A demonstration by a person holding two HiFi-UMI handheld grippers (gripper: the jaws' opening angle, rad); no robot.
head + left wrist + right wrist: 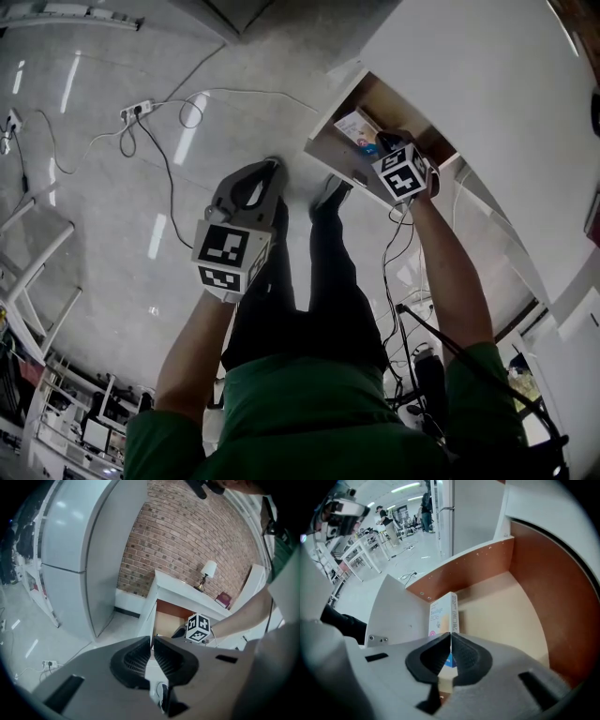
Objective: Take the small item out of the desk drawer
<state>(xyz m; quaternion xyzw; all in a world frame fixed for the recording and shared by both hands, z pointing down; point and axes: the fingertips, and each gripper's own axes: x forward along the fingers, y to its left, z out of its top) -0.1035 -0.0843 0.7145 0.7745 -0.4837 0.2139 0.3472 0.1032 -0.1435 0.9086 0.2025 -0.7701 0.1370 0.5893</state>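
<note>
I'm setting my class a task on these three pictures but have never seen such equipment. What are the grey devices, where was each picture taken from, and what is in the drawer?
No robot here: a person holds a two-jaw gripper in each hand. The head view comes from a camera on the person's head, looking steeply down. The other two views come from cameras riding on the grippers, looking along the jaws. The patterned cube is part of the right gripper. That gripper reaches into the open drawer of a white desk, where a small box sits. Its jaws are together just before the box; whether they pinch it I cannot tell. The left gripper hangs over the floor, jaws nearly together, holding nothing.
</note>
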